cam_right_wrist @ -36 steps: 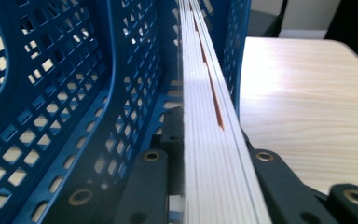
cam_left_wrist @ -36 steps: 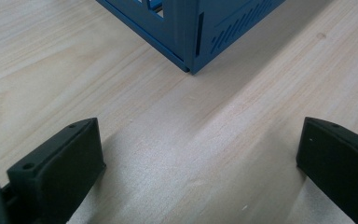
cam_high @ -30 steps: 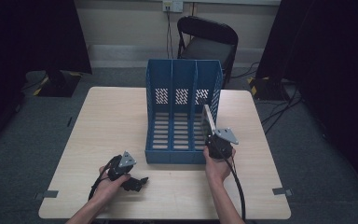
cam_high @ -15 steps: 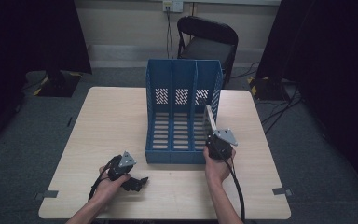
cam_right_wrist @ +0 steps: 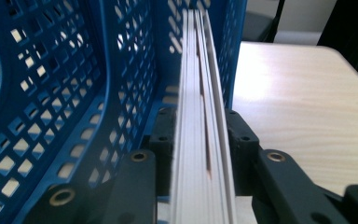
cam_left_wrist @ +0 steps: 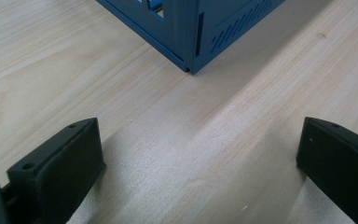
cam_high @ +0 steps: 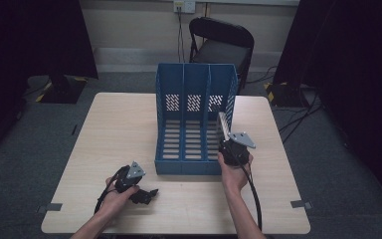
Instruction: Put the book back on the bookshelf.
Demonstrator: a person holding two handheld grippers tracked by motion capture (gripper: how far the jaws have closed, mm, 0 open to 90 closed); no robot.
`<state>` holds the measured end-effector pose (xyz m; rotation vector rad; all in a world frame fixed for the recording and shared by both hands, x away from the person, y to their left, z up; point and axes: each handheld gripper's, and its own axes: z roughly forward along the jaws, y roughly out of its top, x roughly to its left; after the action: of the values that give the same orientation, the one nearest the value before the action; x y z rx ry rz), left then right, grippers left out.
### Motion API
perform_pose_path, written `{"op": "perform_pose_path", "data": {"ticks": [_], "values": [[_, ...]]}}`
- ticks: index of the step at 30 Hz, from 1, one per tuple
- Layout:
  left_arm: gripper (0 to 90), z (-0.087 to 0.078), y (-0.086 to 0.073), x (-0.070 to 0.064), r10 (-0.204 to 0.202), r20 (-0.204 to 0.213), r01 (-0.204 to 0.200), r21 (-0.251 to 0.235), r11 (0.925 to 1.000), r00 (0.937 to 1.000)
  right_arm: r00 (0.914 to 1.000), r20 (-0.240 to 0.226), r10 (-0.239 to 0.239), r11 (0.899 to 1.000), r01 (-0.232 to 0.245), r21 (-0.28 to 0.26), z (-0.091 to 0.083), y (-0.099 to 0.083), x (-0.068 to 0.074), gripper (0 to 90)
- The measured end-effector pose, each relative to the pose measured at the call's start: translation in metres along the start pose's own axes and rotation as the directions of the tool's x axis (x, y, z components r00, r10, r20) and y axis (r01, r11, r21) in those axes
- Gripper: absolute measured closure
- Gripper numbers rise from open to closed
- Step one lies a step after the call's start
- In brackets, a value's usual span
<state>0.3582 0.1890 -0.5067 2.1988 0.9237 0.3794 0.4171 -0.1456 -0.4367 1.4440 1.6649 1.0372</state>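
A blue three-slot file holder (cam_high: 194,119) stands upright in the middle of the wooden table (cam_high: 119,129). My right gripper (cam_high: 227,142) is at the holder's front right corner, shut on a thin stack of white sheets (cam_high: 223,124) held on edge. In the right gripper view the stack (cam_right_wrist: 200,116) runs forward between the jaws along the holder's perforated right wall (cam_right_wrist: 74,93). My left gripper (cam_high: 146,195) rests low on the table near the front left, open, with nothing between its fingers (cam_left_wrist: 60,163). The holder's near corner (cam_left_wrist: 214,28) lies ahead of it.
A black folding chair (cam_high: 221,45) stands behind the table's far edge. A black cable (cam_high: 253,194) trails from the right gripper over the front edge. Bare tabletop (cam_right_wrist: 298,93) lies right of the holder. Tape marks (cam_high: 298,204) sit near the front corners.
The right gripper with the sheets has shifted very slightly to the right. The left gripper has stayed where it was.
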Motion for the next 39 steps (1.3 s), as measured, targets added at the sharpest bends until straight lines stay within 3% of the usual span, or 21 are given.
{"op": "perform_pose_path", "data": {"ticks": [4, 17, 29, 33, 39], "values": [[0.0, 0.000, 0.000, 0.000, 0.000, 0.000, 0.000, 0.000, 1.0000, 1.0000, 0.9997, 0.022, 0.005, 1.000, -0.005, 0.005, 0.001, 0.000, 0.001, 76.2], [0.0, 0.000, 0.000, 0.000, -0.001, 0.000, 0.001, 0.000, 1.0000, 1.0000, 0.9899, 0.126, 0.064, 0.998, -0.060, -0.034, 0.001, -0.003, 0.007, 76.7], [0.0, 0.000, 0.000, 0.000, 0.000, 0.000, 0.000, 0.000, 1.0000, 1.0000, 0.9898, 0.122, 0.073, 0.997, -0.074, -0.004, 0.000, 0.001, 0.005, 73.2], [0.0, 0.000, 0.000, 0.000, 0.000, 0.000, 0.000, 0.000, 1.0000, 1.0000, 0.9915, 0.122, 0.045, 0.999, -0.044, -0.015, -0.002, 0.007, 0.005, 71.6], [0.0, 0.000, 0.000, 0.000, 0.000, 0.000, 0.000, 0.000, 1.0000, 1.0000, 0.9920, 0.119, 0.043, 0.999, -0.043, -0.005, 0.000, 0.008, 0.005, 72.5]]}}
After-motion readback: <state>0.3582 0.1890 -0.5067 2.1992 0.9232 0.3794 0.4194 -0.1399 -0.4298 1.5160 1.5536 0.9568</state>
